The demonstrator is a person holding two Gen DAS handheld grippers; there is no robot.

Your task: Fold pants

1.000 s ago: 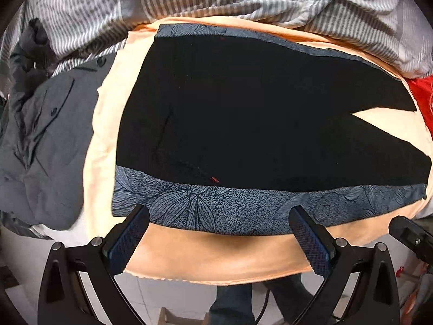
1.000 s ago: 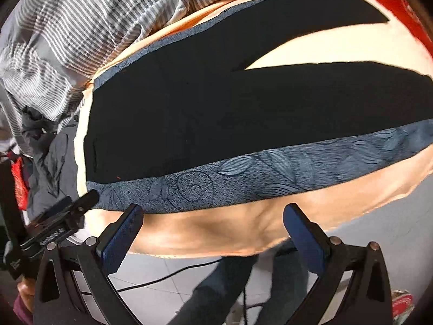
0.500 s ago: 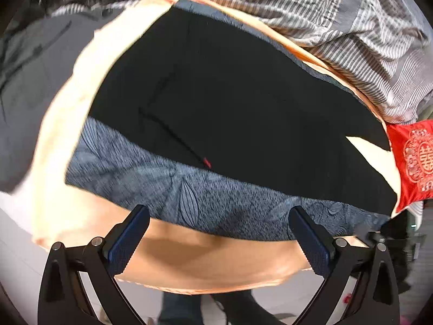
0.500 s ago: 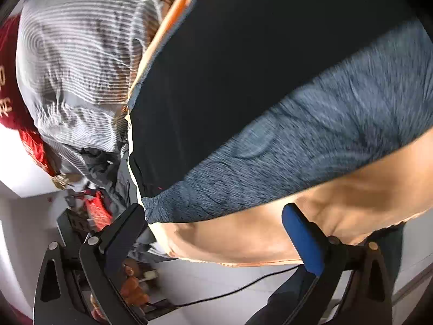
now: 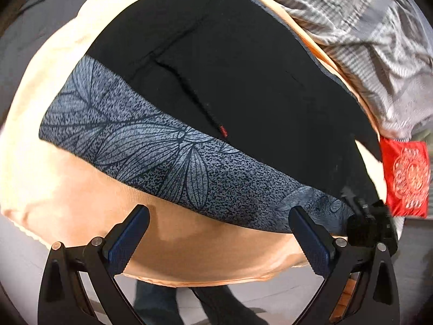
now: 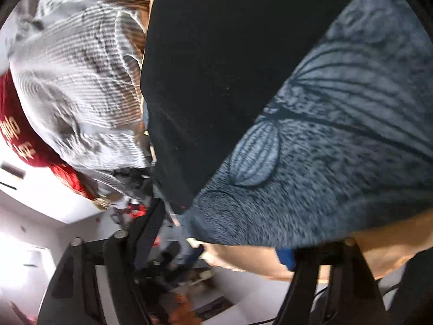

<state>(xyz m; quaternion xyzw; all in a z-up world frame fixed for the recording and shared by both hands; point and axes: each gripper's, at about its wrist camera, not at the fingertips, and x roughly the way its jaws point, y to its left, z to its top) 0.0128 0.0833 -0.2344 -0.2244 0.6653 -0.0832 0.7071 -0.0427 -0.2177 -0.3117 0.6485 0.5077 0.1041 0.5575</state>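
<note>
Black pants (image 5: 243, 86) lie flat on the peach sheet (image 5: 189, 249); left gripper (image 5: 216, 235) is spread empty off the near patterned stripe (image 5: 167, 157), right gripper (image 6: 216, 243) has just been closing on its hem corner; pinch both layers before lifting.

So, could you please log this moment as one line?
left hand-held gripper: open, over sheet | right hand-held gripper: jaws just closing, pants edge between | fold: not started

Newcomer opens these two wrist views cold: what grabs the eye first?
The black pants spread flat over the peach sheet, with the blue-grey leaf-print side stripe along their near edge. At the far right of the left wrist view, a red embroidered cloth stands out beside the striped bedding.
</note>
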